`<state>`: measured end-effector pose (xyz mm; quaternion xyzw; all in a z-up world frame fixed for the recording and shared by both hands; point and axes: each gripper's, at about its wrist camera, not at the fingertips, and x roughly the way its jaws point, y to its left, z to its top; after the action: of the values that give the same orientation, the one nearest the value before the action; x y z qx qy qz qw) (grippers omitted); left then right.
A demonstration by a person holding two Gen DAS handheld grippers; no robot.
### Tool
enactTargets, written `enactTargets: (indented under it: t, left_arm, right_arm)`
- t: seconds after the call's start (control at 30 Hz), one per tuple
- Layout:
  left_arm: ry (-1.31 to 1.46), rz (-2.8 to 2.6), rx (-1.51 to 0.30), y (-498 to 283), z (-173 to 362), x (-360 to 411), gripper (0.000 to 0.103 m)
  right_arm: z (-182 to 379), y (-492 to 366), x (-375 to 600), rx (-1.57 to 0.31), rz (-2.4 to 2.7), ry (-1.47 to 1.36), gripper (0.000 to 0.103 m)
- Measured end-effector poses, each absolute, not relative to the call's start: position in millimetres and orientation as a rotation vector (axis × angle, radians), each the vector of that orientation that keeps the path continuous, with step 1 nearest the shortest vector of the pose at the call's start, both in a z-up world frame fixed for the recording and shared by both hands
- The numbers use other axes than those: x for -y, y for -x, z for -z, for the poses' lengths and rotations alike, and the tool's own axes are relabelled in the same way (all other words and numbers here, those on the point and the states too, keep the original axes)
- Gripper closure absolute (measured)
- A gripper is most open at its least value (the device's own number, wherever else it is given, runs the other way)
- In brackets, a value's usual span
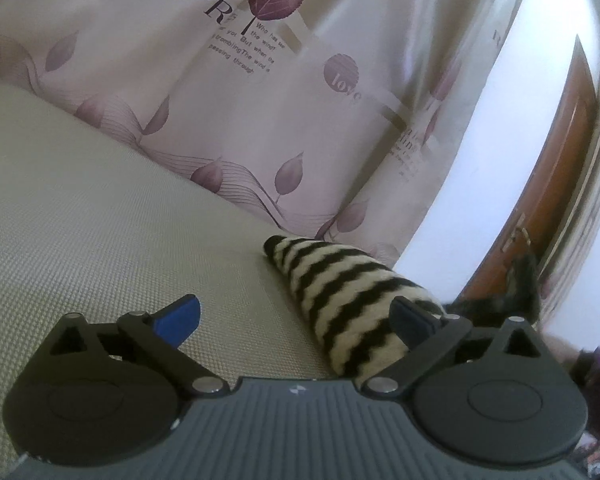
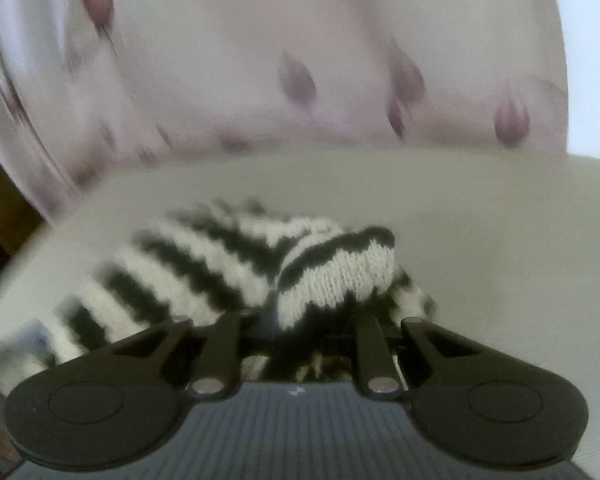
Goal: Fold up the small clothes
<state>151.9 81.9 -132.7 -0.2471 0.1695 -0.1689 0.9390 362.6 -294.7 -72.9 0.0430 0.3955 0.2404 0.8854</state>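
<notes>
Hidden, right fingertips: you cannot see your right gripper point(image 2: 300, 320)'s pads; the striped knit point(image 2: 228, 268) covers them where the two black links run in under it.
Hidden, knit shape: whether it is a sock, a sleeve or something else cannot be told; both views show only a bunched, black-and-cream striped piece.
Blur: your right wrist view is smeared, so the leaf-print curtain point(image 2: 300, 80) behind the knit is only pale fabric with soft purple blotches.
Cut off: at the right edge of your left wrist view a dark blurred shape beside the wooden door point(image 1: 556, 184) is too smeared to name.
Left jaws: your left gripper point(image 1: 296, 316) stands wide open, with nothing pressed between its blue fingertips point(image 1: 180, 316).
Left pose: it sits low over the beige woven surface point(image 1: 100, 220), aimed nearly level toward the curtain point(image 1: 260, 100). The knit point(image 1: 340, 292) lies on the surface as a tapered roll, its near end just inside the right-hand finger; whether they touch cannot be told.
Right jaws: the links are drawn close together, clamped on a fold of the knit that bulges up just ahead of them.
Right pose: it tilts down toward the beige surface point(image 2: 480, 220), the rest of the knit trailing off to the left.
</notes>
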Motion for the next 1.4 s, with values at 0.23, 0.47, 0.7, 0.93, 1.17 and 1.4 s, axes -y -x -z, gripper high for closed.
enactTargets:
  t: [0.23, 0.47, 0.7, 0.93, 1.17, 1.4]
  left_arm:
    - [0.316, 0.474, -0.300, -166, 91, -40, 0.014]
    - [0.269, 0.609, -0.269, -209, 70, 18, 0.047]
    - [0.184, 0.670, -0.340, -221, 96, 52, 0.049]
    - [0.135, 0.637, -0.415, -208, 122, 40, 0.057]
    - [0.181, 0.613, -0.408, -205, 127, 23, 0.051]
    - [0.239, 0.598, -0.394, -201, 124, 11, 0.041]
  right_arm:
    - [68, -350, 302, -0.701, -0.487, -0.085, 0.085]
    - [76, -368, 321, -0.711, -0.490, -0.180, 0.083]
    - [105, -342, 388, -0.651, -0.402, -0.560, 0.055]
    - [55, -326, 377, -0.493, -0.513, -0.482, 0.055]
    - [72, -329, 276, -0.596, -0.662, -0.187, 0.056]
    - [112, -306, 277, -0.564, -0.643, -0.217, 0.058]
